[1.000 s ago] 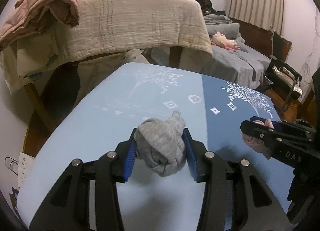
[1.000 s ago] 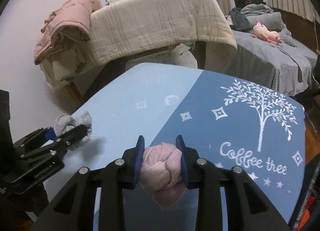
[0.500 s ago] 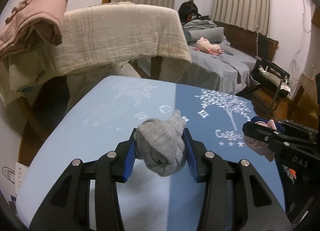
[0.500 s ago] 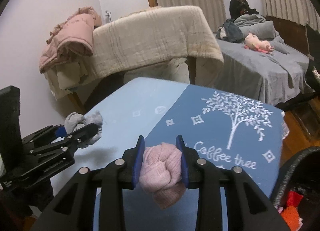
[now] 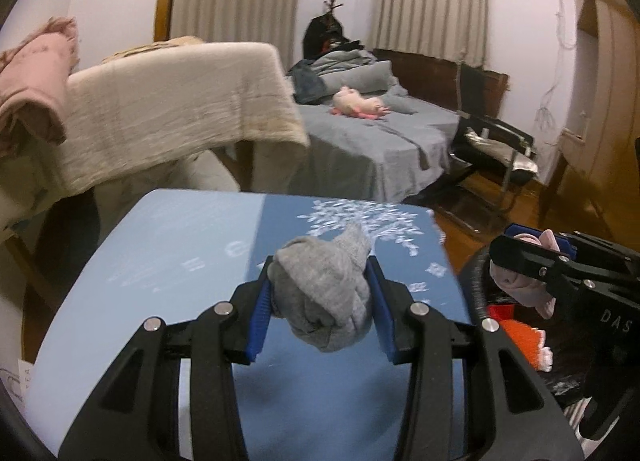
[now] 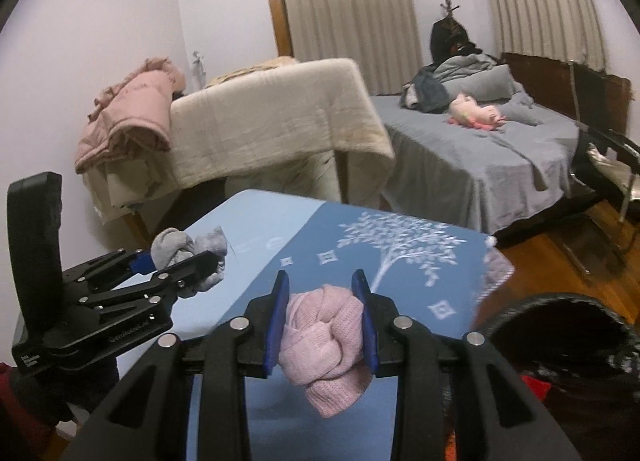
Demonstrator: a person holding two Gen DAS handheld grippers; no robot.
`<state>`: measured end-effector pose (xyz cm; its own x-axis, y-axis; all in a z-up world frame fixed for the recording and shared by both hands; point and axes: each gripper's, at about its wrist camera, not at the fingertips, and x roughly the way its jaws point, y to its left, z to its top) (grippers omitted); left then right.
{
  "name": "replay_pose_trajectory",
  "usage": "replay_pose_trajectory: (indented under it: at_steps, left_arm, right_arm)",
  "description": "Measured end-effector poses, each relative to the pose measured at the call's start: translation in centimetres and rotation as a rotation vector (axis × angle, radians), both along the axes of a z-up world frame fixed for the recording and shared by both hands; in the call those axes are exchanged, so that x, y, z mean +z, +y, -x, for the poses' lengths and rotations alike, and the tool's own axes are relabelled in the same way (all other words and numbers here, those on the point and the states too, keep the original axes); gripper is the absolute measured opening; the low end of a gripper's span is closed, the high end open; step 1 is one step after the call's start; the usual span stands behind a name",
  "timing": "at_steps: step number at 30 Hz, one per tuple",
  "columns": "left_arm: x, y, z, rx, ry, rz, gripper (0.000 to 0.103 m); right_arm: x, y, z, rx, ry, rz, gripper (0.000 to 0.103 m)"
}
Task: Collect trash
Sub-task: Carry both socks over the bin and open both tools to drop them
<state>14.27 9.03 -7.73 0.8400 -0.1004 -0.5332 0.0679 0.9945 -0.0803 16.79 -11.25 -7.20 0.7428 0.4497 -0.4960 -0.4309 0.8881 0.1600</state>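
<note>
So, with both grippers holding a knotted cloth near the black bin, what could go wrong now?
1. The gray knotted cloth sits over the blue tablecloth, not over the black bin; released here, it would probably land on the table.
2. The left gripper and right gripper are close together, so they might collide at the bin.
3. The pink knotted cloth hangs below the pads and could catch on the bin's rim.

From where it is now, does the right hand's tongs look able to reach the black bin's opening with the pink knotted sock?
Probably yes: the right tongs grip the pink knotted sock, and the black bin gapes just beside them with nothing between.
</note>
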Motion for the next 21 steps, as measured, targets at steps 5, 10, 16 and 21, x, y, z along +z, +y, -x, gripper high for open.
replay_pose_trajectory:
  at_steps: [5, 10, 16, 21]
  left_arm:
    - [1.2, -3.7, 0.5, -0.062, -0.025, 0.006, 0.042]
    - [2.1, -7.3, 1.2, -0.124, -0.044, 0.010, 0.042]
    - [2.9, -11.4, 1.8, -0.206, -0.061, 0.014, 0.042]
    - [3.1, -14.9, 2.3, -0.275, -0.068, 0.009, 0.042]
  right_arm:
    - [1.0, -3.5, 1.1, -0.055, -0.027, 0.000, 0.032]
    - [1.8, -6.8, 2.5, -0.113, -0.050, -0.002, 0.032]
    - [2.6, -10.5, 3.8, -0.180, -0.074, 0.003, 0.032]
    - [2.8, -13.3, 4.8, -0.234, -0.084, 0.003, 0.032]
